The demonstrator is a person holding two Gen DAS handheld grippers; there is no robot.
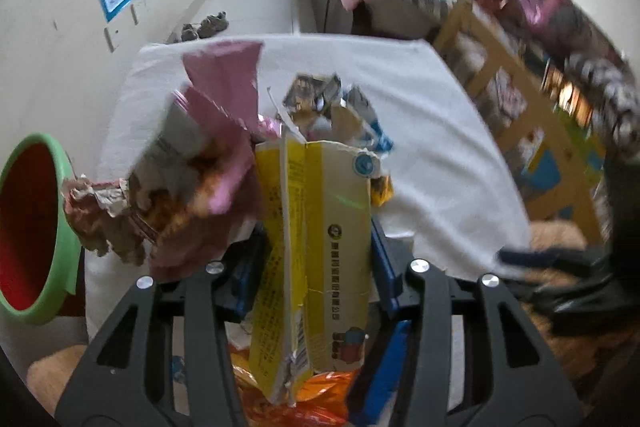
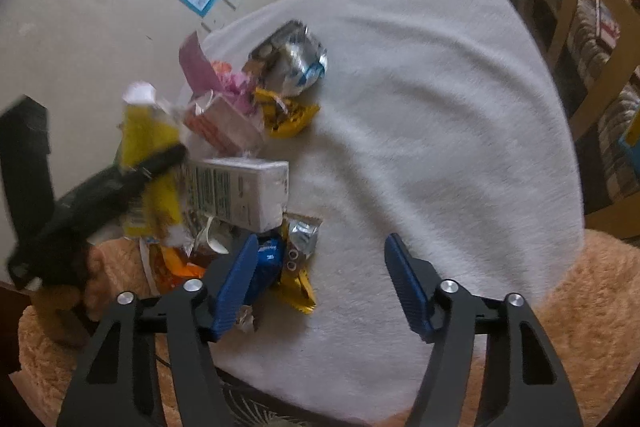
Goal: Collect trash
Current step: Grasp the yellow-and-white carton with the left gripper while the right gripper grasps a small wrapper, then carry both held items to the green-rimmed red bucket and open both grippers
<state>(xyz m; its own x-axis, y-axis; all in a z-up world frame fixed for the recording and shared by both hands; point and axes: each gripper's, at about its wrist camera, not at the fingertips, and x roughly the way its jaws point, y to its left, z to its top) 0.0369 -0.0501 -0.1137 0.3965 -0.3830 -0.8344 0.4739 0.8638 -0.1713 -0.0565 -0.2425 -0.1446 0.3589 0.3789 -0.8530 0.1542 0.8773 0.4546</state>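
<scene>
Clamping a flattened yellow carton [image 1: 316, 251], the left tongs [image 1: 320, 291] hold it with its long axis running away along the fingers. The right tongs [image 2: 320, 287] gape, gripping nothing; the blue wrapper [image 2: 266, 263] lies just beside their left finger, crinkly foil packets [image 2: 298, 259] touching it, on the white cloth [image 2: 440, 107]. A green-rimmed bin [image 1: 60, 227] sits left.
</scene>
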